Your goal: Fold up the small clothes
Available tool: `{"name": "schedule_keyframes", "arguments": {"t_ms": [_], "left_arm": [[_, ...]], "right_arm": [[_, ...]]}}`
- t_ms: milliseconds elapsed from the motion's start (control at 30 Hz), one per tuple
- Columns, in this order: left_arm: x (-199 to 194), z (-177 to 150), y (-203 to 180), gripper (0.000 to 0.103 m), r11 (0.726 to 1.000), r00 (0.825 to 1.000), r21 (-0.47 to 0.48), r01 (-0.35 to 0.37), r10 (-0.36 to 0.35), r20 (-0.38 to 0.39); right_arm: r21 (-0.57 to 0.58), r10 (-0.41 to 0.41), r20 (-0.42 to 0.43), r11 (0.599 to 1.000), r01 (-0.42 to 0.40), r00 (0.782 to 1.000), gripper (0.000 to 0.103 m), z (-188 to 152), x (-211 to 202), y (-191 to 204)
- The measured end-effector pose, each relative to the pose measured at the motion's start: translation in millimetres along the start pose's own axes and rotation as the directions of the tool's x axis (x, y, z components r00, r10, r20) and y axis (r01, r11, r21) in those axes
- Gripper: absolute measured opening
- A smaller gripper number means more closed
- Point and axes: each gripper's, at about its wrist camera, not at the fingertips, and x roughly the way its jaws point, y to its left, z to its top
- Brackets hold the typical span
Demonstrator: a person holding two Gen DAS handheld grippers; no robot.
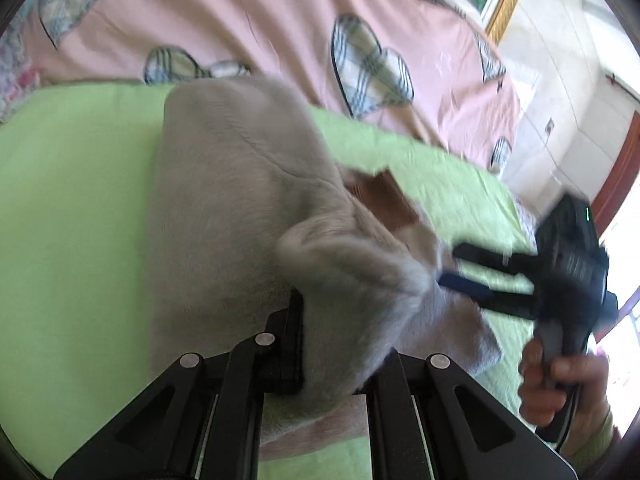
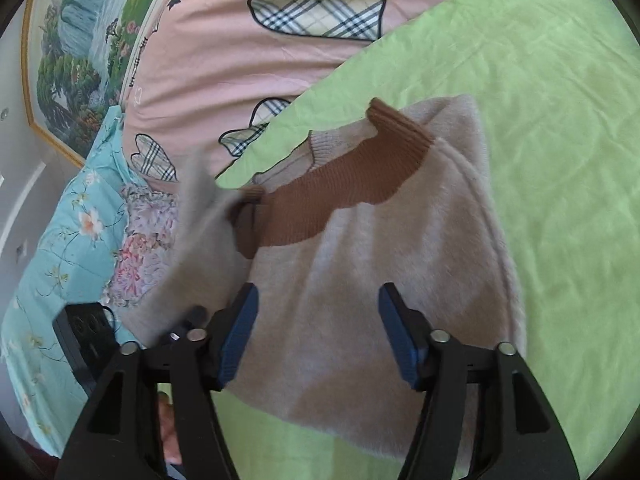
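On the lime-green cotton sheet (image 2: 540, 100), a fluffy beige knitted sweater with brown ribbed collar (image 2: 360, 248) was spread; one fold was pinched by the left gripper (image 1: 320, 344), while the right gripper (image 2: 318, 332) was held wide above it.

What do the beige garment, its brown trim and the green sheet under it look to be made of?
Beige garment: soft fuzzy knit, matte, brushed nap visible, maybe fleece or wool blend. Brown trim: ribbed knit, fine parallel ridges. Green sheet: thin woven cloth, matte, fine creases; likely cotton, not certain.
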Motion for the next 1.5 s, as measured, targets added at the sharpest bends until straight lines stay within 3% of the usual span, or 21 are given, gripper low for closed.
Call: {"name": "schedule_keyframes", "arguments": {"t_ms": [133,333,433,467,500,567,767,900,1133,1333,1500], "left_arm": [[6.6,-3.7,-1.5,0.007,1.0,1.0,-0.004,0.009,-0.009,-0.013],[-1.0,-4.5,2.4,0.007,1.0,1.0,0.01,0.013,-0.013,-0.019],[-3.3,-5.4,2.2,0.007,1.0,1.0,0.016,0.008,-0.008,-0.026],[-3.1,-4.8,1.8,0.007,1.0,1.0,0.016,0.006,-0.006,-0.027],[-3.4,-4.4,1.1,0.007,1.0,1.0,0.018,0.002,-0.001,-0.029],[-6.0,-3.4,-1.0,0.007,1.0,1.0,0.019,-0.005,0.006,-0.027],[-16.4,10.0,-40.2,0.007,0.995,0.998,0.074,0.067,-0.067,-0.005],[-1.5,8.1,-87.4,0.007,0.984,0.993,0.135,0.115,-0.11,-0.042],[48.2,-19.6,-122.5,0.008,0.977,0.979,0.155,0.145,-0.119,-0.168],[47.1,-16.5,-137.9,0.008,0.968,0.978,0.186,0.169,-0.141,-0.152],[70.8,-28.3,-135.3,0.013,0.976,0.968,0.148,0.158,-0.123,-0.219]], "right_arm": [[0.01,0.117,-0.094,0.993,-0.117,0.989,0.077,14.9,39.2,12.9],[0.025,0.194,-0.195,0.981,-0.193,0.961,0.077,32.8,104.3,41.4],[0.026,0.187,-0.224,0.982,-0.186,0.956,0.073,50.7,140.8,46.1],[0.024,0.186,-0.23,0.982,-0.186,0.955,0.059,54.3,148.0,46.3],[0.031,0.184,-0.241,0.983,-0.182,0.953,0.037,57.9,156.9,46.5],[0.057,0.197,-0.251,0.98,-0.188,0.948,0.021,61.4,165.0,46.0],[-0.098,0.172,-0.133,0.978,-0.186,0.976,0.017,76.5,101.4,72.6],[-0.211,0.034,-0.054,0.976,-0.044,0.998,0.017,84.9,49.6,63.5],[-0.151,-0.153,-0.045,0.978,0.145,0.987,0.017,74.9,21.7,-17.3],[-0.2,-0.154,0.024,0.967,0.156,0.988,0.017,81.8,0.1,-16.1],[-0.199,-0.205,-0.024,0.96,0.197,0.978,0.018,78.9,20.5,-37.7]]}}
